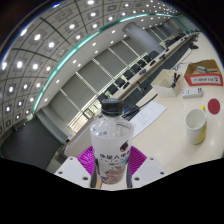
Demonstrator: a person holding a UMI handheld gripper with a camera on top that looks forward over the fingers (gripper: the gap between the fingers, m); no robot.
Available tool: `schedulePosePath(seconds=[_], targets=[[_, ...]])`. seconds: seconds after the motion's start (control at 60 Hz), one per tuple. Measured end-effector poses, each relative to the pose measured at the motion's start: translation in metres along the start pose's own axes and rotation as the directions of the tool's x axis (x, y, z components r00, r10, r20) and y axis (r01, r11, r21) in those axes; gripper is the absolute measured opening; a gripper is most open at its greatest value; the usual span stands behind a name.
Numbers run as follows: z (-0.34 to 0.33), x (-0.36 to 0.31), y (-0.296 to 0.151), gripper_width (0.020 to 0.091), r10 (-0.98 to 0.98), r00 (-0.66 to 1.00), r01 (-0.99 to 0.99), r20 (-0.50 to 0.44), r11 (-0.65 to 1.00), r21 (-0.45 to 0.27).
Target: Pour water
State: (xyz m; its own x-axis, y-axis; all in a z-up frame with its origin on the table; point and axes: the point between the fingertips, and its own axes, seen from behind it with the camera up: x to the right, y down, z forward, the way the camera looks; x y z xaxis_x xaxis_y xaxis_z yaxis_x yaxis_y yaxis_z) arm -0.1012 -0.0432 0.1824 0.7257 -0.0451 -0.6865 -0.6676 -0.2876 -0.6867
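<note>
A clear plastic water bottle (111, 135) with a black cap and a white label printed with purple characters stands upright between my fingers. My gripper (111, 164) is shut on the bottle, its magenta pads (85, 160) pressing on the label from both sides. The bottle appears lifted above the white table (150, 120). A pale yellow-green cup (196, 123) stands on the table ahead and to the right, well apart from the bottle. The fingertips are mostly hidden behind the bottle.
A red round coaster or lid (214, 103) lies beyond the cup. A cardboard box (204, 73) and a white carton (194, 92) stand farther back right. Papers (145, 113) lie on the table behind the bottle. Rows of desks and chairs fill the room beyond.
</note>
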Motion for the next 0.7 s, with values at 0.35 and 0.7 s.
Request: schedulePosePath(seconds=[0.35,0.7], targets=[[-0.001,0.072,-0.063,0.0402,0.827,0.529,-0.831,0.193,0.550,-0.082],[0.000,0.097,-0.059,0.0403,0.921,0.352,-0.914,0.165,0.376,-0.150]])
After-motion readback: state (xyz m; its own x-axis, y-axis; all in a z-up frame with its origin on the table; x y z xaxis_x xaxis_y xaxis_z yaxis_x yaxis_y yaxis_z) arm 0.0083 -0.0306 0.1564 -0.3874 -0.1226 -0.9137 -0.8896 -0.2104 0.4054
